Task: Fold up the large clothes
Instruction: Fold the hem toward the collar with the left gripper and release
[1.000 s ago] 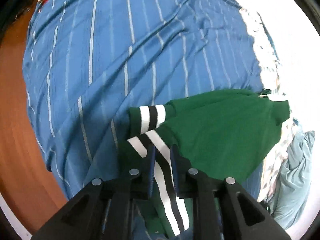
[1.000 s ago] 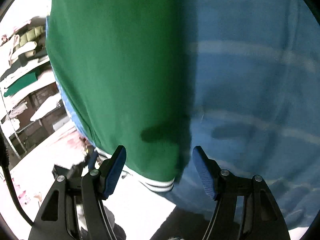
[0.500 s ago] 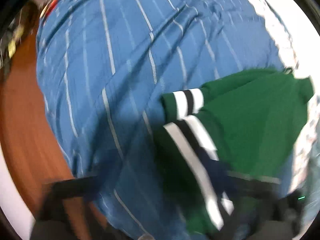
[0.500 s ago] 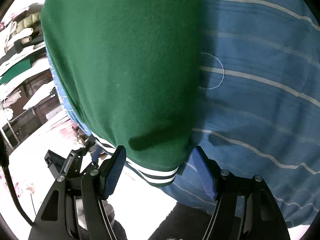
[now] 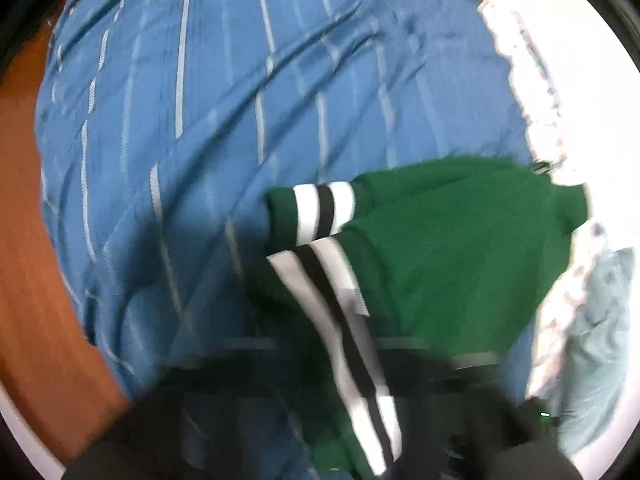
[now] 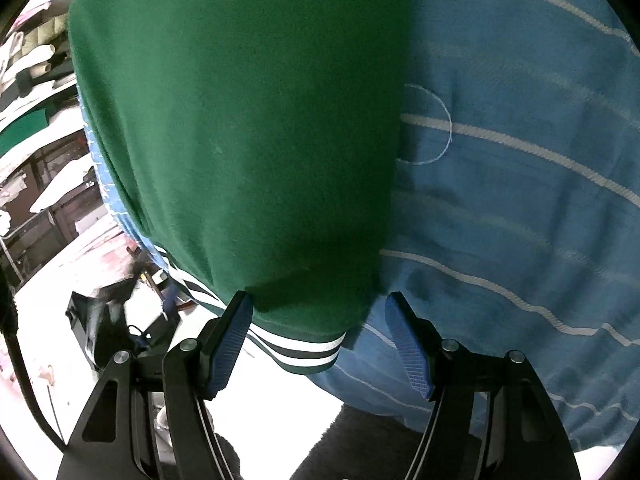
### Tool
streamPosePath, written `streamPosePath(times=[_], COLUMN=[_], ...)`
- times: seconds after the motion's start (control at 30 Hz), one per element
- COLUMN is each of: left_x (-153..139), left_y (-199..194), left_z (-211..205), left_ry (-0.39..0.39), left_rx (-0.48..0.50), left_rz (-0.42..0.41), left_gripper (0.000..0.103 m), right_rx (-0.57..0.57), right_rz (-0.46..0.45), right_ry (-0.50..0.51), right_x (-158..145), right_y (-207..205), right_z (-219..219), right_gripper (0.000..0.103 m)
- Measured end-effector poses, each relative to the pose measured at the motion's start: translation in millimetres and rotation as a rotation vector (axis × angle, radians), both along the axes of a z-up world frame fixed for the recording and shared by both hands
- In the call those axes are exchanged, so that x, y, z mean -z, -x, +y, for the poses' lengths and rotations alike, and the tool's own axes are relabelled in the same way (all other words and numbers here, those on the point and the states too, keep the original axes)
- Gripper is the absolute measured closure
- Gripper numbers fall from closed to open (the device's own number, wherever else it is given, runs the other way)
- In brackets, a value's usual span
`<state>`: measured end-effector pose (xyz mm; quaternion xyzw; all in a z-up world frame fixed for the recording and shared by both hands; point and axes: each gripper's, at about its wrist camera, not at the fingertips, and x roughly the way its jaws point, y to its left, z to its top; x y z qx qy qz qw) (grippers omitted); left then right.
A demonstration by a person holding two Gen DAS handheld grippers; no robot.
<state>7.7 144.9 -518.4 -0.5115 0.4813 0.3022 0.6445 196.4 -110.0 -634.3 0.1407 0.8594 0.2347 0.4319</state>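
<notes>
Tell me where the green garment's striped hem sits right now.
In the right wrist view the striped hem lies low, between the right gripper's open fingers, on the blue striped sheet.

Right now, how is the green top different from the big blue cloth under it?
The green top is plain green with black and white bands only at its cuffs and hem; the blue cloth has thin pale stripes all over. The green top lies folded on the blue cloth, which spreads much wider and shows creases. Both are soft fabric.
</notes>
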Motion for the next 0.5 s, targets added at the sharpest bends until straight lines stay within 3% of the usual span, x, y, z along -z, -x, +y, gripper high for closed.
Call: streamPosePath(times=[0.1,0.17,0.3,0.37,0.47,0.5], left_x=[-29.6,-51.7,-73.7,-62.5,-12.9,5.8], left_y=[-2.6,-1.3,-0.1,-5.1,-8.9,-9.8], left_z=[2.9,4.1,21.3,34.9,53.2,53.0], left_ry=[-0.106,-0.162,-0.205,-0.207,-0.183,-0.142], left_rx=[0.000,0.018,0.044,0.041,0.056,0.063], left_rz=[-0.014,-0.043,-0.069,-0.059,0.023,0.035], left_gripper=[0.101,0.102,0.102,0.102,0.101,0.101], right_rx=[-0.010,-0.035,-0.046,-0.014,-0.013,-0.024], right_rz=[-0.036,-0.057,-0.100,-0.071,-0.040,-0.032], right_ry=[0.009,0.006,-0.019,-0.045,-0.052,-0.050], right_x=[-4.8,-8.7,-17.8,-17.3,-7.5,-4.2], right_y=[-1.0,0.4,5.1,7.7,8.6,6.1], right_z=[0.7,4.5,12.7,16.1,23.8,24.5], right_gripper=[0.036,0.080,0.094,0.096,0.095,0.095])
